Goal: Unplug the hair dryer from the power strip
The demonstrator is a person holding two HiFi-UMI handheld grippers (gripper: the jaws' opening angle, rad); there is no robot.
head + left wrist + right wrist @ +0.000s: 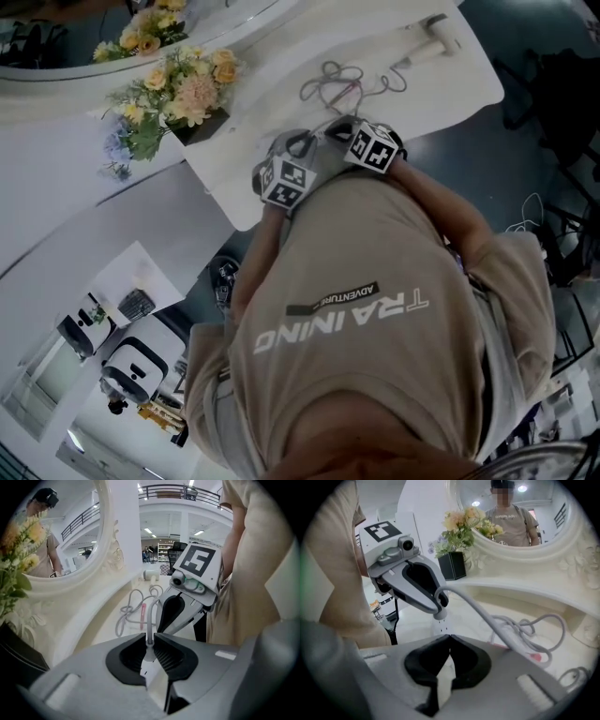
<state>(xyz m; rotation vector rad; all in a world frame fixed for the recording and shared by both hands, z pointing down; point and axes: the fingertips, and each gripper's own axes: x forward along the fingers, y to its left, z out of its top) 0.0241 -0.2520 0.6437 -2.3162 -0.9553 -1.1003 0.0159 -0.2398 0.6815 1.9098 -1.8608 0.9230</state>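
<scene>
The white hair dryer (433,39) lies at the far end of the white table, and its grey cord (342,84) runs in loose loops toward me. My left gripper (150,638) is shut on the cord's white plug (148,656). In the right gripper view the plug (439,615) hangs just above the white power strip (442,629), clear of its socket holes. My right gripper (449,640) is shut on the near end of the power strip. The two grippers stand close together at the table's near edge (244,220).
A flower arrangement in a black box (183,94) stands at the table's left, beside a large ornate mirror (562,541). A red tag (143,611) lies among the cord loops. My torso is right behind both grippers.
</scene>
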